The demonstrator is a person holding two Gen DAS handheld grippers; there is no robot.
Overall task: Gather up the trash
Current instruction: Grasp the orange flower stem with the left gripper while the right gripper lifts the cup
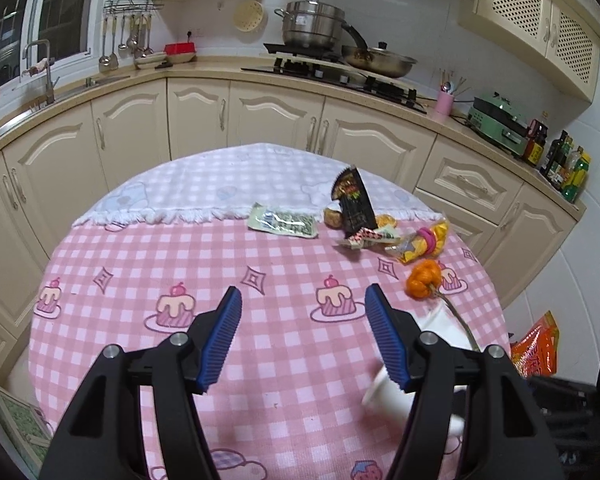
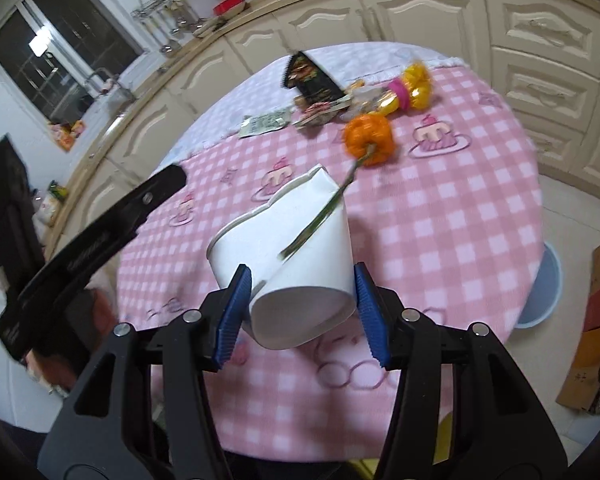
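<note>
Trash lies at twelve o'clock on the round table (image 1: 148, 264): black wrapper (image 1: 354, 202), green packet (image 1: 284, 222), yellow bag (image 1: 424, 242). The right gripper (image 2: 302, 314) clamps a crushed paper cup (image 2: 296, 248). The left gripper (image 1: 302, 338) hangs wide and empty.

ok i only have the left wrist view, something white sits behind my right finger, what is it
observer: a white paper cup, clamped near its base between the fingers of the right gripper, mouth pointing away.
operator: is it crushed
observer: yes, the rim at the far end is pinched into a crease.
operator: and the flower's stem
observer: the stem of the orange flower lies across the cup's outside; whether it is pinned I cannot tell.
</note>
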